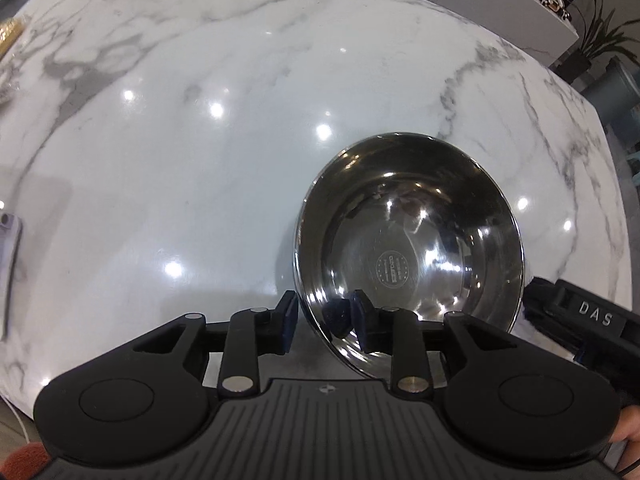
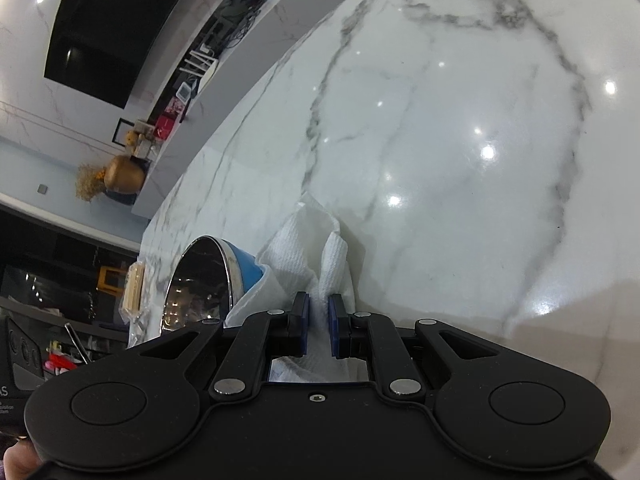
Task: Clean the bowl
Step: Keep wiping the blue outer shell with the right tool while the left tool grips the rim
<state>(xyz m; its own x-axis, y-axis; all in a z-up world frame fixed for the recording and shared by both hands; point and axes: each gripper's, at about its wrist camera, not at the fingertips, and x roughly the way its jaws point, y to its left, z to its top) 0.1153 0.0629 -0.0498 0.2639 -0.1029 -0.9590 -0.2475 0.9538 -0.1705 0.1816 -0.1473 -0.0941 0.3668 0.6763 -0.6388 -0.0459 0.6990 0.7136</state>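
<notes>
A steel bowl (image 1: pixel 408 244) with a blue outside (image 2: pixel 250 270) is seen tilted on the marble table (image 1: pixel 200 140), its mouth turned toward the left gripper (image 1: pixel 324 324); nothing is seen inside it except reflections and a round stamped mark on the bottom. The near rim of the bowl is straddled by the left gripper, one finger outside the wall and the other inside; the pads appear to be clamped on the rim, though contact on the outer side is not clearly shown. The right gripper (image 2: pixel 318 322) is closed on a white paper towel (image 2: pixel 316 248), which is pinched between the blue pads and bunched forward over the table, touching the blue outer wall of the bowl. From the left wrist view the right gripper is seen just beside the bowl's right edge. A wide stretch of bare marble is seen to the left of and beyond the bowl; the table's far edge lies well apart from it. A phone (image 1: pixel 9 264) lies at the left margin. A packet (image 2: pixel 134 292) lies near the table edge beyond the bowl.
</notes>
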